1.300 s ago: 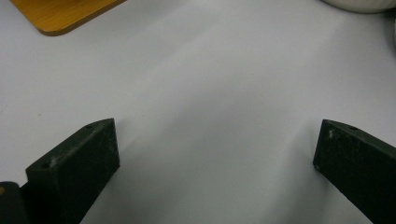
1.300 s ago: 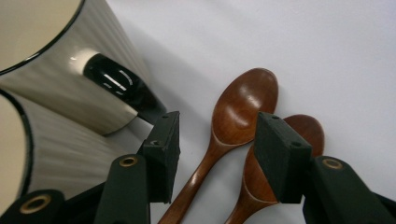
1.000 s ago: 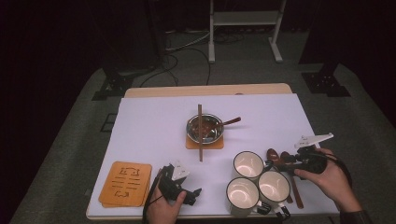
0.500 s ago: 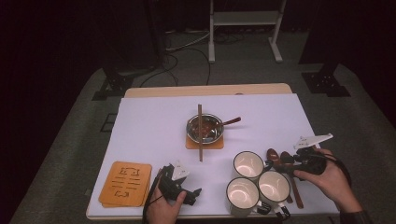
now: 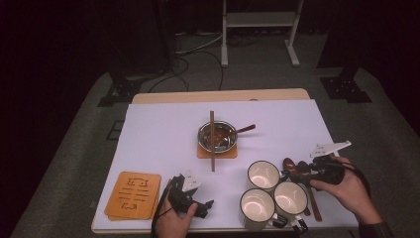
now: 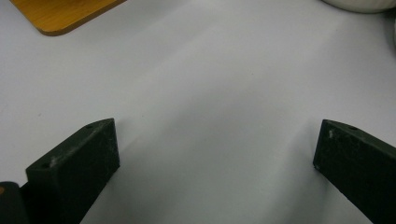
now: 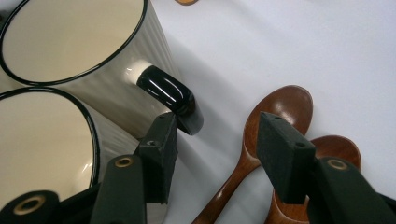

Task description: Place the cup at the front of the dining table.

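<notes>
Between the earlier pictures and now, nothing on the table (image 5: 163,148) changes place. My right tool (image 7: 215,154) rests at the same spot beside the mugs (image 5: 264,174), with its jaws at the same partial opening over the wooden spoons (image 7: 275,116). My left tool (image 6: 210,163) holds the same position near the front edge, jaws apart as before. No object shifts, tips or turns, and neither hand changes its hold on its tool.

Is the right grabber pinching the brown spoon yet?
Apart. The right gripper view shows the right gripper open, white table between its jaws and the wooden spoon.
</notes>
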The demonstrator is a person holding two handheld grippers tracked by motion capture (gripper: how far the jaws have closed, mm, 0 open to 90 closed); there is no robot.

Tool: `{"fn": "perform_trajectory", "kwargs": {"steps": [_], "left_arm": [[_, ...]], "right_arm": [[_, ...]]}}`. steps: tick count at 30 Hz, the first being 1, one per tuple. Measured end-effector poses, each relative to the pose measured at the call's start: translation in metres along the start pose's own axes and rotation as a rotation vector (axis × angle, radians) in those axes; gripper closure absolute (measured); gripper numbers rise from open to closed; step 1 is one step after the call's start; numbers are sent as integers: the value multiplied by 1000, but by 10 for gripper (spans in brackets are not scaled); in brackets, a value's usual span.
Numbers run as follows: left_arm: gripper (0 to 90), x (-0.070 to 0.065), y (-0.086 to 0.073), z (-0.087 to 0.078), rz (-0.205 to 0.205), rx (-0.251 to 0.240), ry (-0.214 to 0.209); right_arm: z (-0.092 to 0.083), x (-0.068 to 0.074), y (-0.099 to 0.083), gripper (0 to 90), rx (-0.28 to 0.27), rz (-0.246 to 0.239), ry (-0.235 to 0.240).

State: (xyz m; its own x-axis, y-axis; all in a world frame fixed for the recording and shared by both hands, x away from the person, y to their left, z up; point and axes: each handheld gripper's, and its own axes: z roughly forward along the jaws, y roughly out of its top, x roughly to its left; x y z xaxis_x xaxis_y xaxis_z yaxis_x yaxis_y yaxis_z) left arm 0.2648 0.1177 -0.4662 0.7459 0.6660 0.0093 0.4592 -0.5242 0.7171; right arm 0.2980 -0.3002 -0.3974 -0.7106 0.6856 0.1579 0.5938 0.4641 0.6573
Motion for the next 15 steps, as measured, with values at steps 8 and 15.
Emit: {"fn": "perform_trajectory", "kwargs": {"steps": [8, 15], "left_arm": [[0, 0, 0, 0, 0, 0, 0], [0, 0, 0, 0, 0, 0, 0]], "right_arm": [[1, -2, 2, 488, -3, -4, -6], [3, -2, 6, 491, 0, -8, -11]]}}
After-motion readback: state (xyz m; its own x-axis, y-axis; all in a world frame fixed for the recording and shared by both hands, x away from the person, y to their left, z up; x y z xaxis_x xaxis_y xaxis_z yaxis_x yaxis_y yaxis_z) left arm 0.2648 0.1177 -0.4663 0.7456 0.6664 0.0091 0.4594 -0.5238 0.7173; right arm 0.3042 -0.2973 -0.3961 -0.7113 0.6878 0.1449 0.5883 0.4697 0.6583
